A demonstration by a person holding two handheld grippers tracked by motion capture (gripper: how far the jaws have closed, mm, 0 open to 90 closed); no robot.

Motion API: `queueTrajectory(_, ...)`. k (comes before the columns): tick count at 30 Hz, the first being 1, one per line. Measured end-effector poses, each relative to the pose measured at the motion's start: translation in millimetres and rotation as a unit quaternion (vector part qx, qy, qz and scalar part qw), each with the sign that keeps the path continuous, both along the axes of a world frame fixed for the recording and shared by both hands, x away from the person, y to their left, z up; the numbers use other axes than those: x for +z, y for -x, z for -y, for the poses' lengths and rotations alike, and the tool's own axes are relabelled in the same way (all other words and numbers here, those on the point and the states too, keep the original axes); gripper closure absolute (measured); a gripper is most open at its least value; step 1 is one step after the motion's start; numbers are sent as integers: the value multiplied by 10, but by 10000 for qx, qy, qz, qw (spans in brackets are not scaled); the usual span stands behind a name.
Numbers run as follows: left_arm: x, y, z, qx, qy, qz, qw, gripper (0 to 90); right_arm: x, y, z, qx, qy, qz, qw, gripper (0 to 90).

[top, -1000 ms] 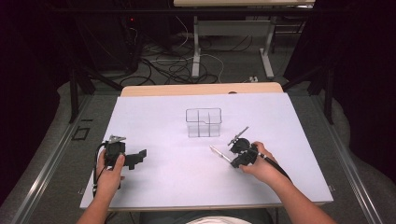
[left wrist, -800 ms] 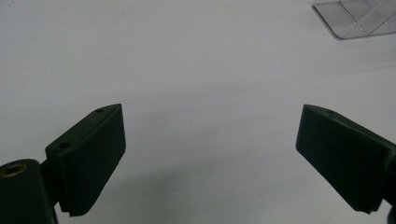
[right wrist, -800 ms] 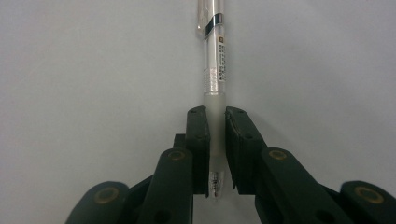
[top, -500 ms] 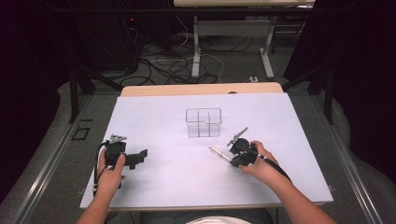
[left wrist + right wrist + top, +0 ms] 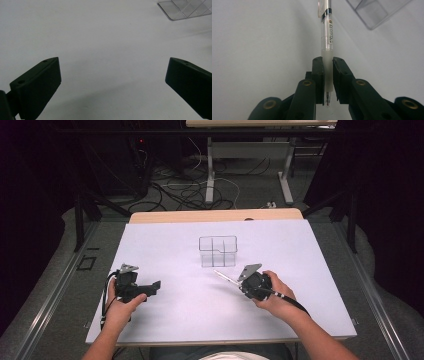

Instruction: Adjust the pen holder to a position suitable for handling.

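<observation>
The pen (image 5: 326, 37) sits clamped between the jaws of your right gripper (image 5: 327, 77), gripped at its frosted grip section (tip end toward your hand), barrel pointing out toward the clear divided box (image 5: 218, 251). In the high view, that pen (image 5: 226, 278) is low over the table (image 5: 165, 245), right of centre and nearer the front edge, just short of the box. Your left gripper (image 5: 112, 82) is spread wide with nothing between its jaws, held near the table's front-left corner, well apart from the box.
</observation>
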State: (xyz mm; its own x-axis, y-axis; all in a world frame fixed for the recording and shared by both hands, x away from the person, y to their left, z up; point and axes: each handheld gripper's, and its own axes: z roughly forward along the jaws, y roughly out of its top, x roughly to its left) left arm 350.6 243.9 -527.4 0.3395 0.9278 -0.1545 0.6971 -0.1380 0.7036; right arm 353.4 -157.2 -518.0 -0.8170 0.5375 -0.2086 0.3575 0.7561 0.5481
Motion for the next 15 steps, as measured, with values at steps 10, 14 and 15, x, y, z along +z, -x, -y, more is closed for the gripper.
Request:
queueTrajectory(10, 1, 3, 42, -95, -107, -4, 9999, 3, 51, 209, -149, 929, 500, 1501, 9830, 800)
queueTrajectory(14, 1, 8, 50, -124, -181, 34, 9998, 8, 49, 288, -197, 1238, 856, 2111, 9658, 800)
queueTrajectory(15, 3, 11, 50, -127, -196, 44, 9997, 8, 49, 288, -197, 1238, 856, 2111, 9658, 800)
